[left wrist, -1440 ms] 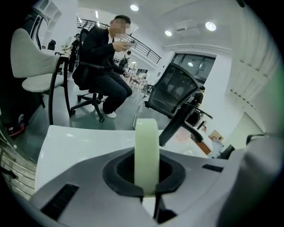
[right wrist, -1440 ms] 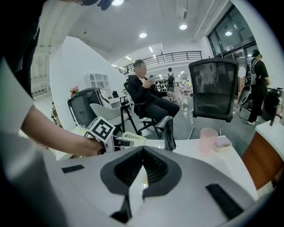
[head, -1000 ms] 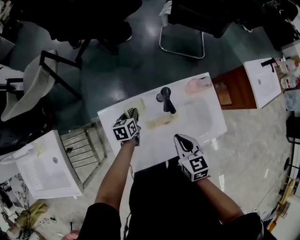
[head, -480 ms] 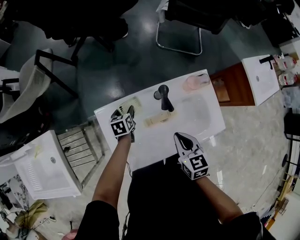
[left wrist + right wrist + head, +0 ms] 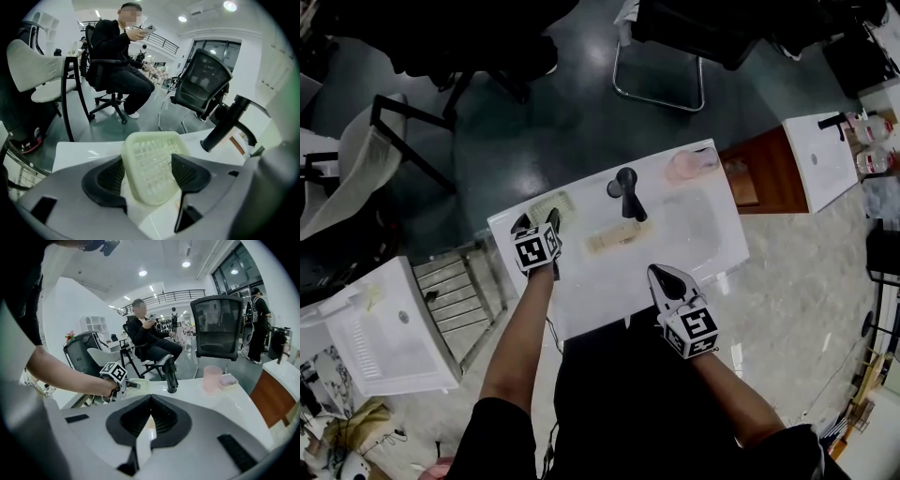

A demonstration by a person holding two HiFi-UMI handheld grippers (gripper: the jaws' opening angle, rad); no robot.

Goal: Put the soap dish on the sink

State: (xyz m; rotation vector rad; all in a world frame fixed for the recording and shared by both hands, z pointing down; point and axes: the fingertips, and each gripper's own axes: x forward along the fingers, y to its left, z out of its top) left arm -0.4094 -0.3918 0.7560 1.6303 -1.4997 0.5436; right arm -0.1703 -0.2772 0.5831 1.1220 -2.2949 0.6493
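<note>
The soap dish [image 5: 551, 204], a pale slotted tray, lies flat on the rear left corner of the white sink [image 5: 581, 291], on the deck beside the basin. The left gripper [image 5: 538, 221] points down at it. Its jaws have just been opening and now stand wide, one on each side of the soap dish [image 5: 152, 173], which rests on the deck between them; whether a pad still touches its rim cannot be told. The right gripper [image 5: 662, 273] hovers over the sink's front edge, well apart from the dish, with its jaws closed together and nothing between them, as the right gripper view [image 5: 149, 401] confirms. A black faucet [image 5: 626, 191] stands on the rear deck to the right of the dish, apart from it. A beige bar [image 5: 612, 237] lies in the basin just in front of the faucet. A pink cup [image 5: 684, 167] stands at the rear right corner, with a small pink item [image 5: 228, 379] just beside it. Behind the sink, a black office chair [image 5: 201, 86] and a seated person [image 5: 117, 56] occupy the dark floor, and a white chair [image 5: 28, 70] stands to the left. A second sink [image 5: 384, 328] and a metal rack [image 5: 464, 300] stand left of the work area. A wooden cabinet [image 5: 773, 178] adjoins the sink's right end.
</note>
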